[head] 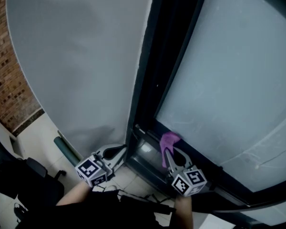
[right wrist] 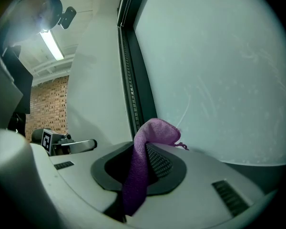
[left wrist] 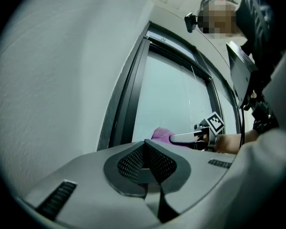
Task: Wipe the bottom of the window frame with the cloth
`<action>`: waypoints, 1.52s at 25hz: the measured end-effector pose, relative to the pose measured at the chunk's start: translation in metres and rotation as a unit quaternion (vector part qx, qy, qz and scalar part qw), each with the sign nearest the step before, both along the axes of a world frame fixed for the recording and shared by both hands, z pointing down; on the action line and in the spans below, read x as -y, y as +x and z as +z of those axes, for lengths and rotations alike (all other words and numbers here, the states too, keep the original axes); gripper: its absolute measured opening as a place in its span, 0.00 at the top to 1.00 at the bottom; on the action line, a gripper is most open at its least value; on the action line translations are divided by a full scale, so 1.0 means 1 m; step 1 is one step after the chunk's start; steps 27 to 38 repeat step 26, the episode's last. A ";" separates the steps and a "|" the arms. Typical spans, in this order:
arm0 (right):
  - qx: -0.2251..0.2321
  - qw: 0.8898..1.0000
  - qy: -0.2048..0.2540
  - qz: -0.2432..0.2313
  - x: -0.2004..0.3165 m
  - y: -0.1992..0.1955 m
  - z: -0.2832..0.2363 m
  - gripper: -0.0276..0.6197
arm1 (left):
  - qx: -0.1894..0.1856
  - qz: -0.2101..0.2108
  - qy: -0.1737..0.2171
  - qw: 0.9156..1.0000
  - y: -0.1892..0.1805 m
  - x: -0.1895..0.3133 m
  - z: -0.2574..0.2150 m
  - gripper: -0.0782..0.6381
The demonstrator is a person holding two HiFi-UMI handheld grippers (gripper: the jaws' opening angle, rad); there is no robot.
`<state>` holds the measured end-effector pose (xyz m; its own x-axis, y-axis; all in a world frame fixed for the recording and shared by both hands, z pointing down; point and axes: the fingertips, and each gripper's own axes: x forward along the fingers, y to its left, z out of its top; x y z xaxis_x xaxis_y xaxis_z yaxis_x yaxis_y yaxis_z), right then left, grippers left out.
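Note:
A purple cloth (head: 169, 140) is pinched in my right gripper (head: 171, 151), which is shut on it. The cloth (right wrist: 142, 156) bunches over the jaw tips and hangs down between them in the right gripper view. Its top rests against the frosted glass just above the dark bottom rail of the window frame (head: 152, 168). My left gripper (head: 115, 152) is shut and empty, held low beside the white wall, left of the frame's dark upright (head: 148, 70). From the left gripper view the cloth (left wrist: 161, 135) shows beyond the shut jaws, beside the right gripper (left wrist: 183, 138).
White wall (head: 86, 56) fills the left; a brick wall (head: 5, 80) lies further left. Frosted pane (head: 229, 80) covers the right. A green tube (head: 66, 150) leans at the wall's foot. Dark bag and cables (head: 33, 185) sit on the floor by the person.

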<state>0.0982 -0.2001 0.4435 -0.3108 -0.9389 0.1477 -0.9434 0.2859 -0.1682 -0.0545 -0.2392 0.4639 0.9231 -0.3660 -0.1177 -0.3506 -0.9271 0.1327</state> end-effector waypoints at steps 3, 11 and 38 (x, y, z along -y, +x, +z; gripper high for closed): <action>-0.010 1.000 0.011 0.004 0.004 -0.005 -0.014 0.85 | -0.006 -0.004 -0.005 1.000 -0.004 0.005 -0.011 0.89; 0.016 1.000 0.018 0.016 0.002 0.002 -0.021 0.85 | -0.008 -0.003 -0.005 1.000 -0.008 0.012 -0.019 0.89; 0.005 1.000 0.022 -0.001 -0.006 -0.012 -0.021 0.85 | -0.010 -0.005 -0.003 1.000 -0.018 0.007 -0.016 0.89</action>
